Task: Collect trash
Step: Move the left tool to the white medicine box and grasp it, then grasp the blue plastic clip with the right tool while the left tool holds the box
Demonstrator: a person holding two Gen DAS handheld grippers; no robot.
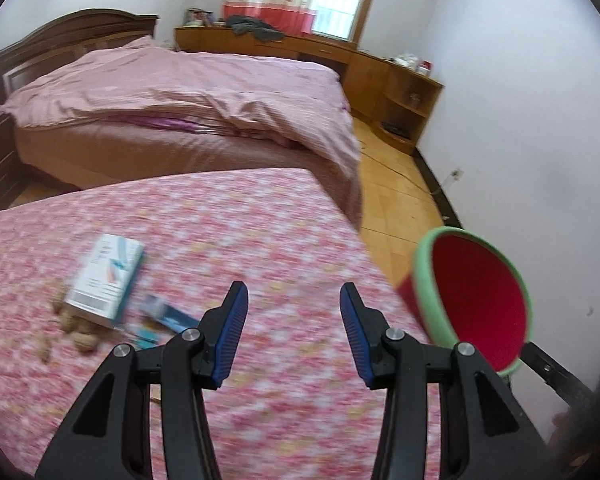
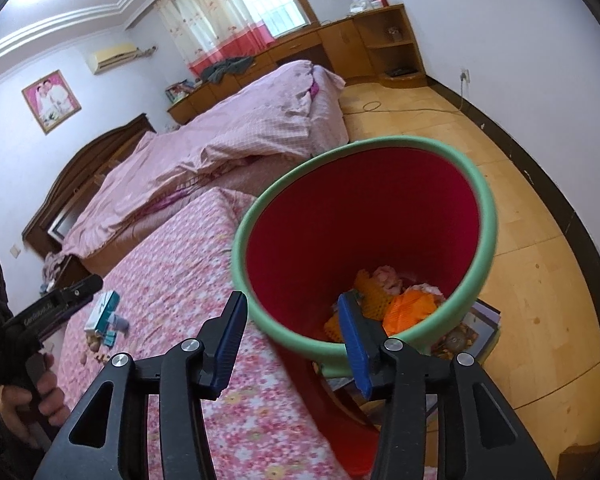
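My left gripper hangs open and empty over a table under a pink floral cloth. To its left on the cloth lie a white and teal box, peanut shells and small teal wrappers. A red bin with a green rim stands off the table's right edge. My right gripper is open with nothing held, one finger outside the bin's near rim and one over its inside. Orange netting and pink scraps lie at the bottom. A hand holds the left gripper near the box.
A bed with a pink duvet stands just beyond the table. Wooden cabinets line the far wall under the window. A cable trails over the wooden floor. A picture book or frame lies on the floor beside the bin.
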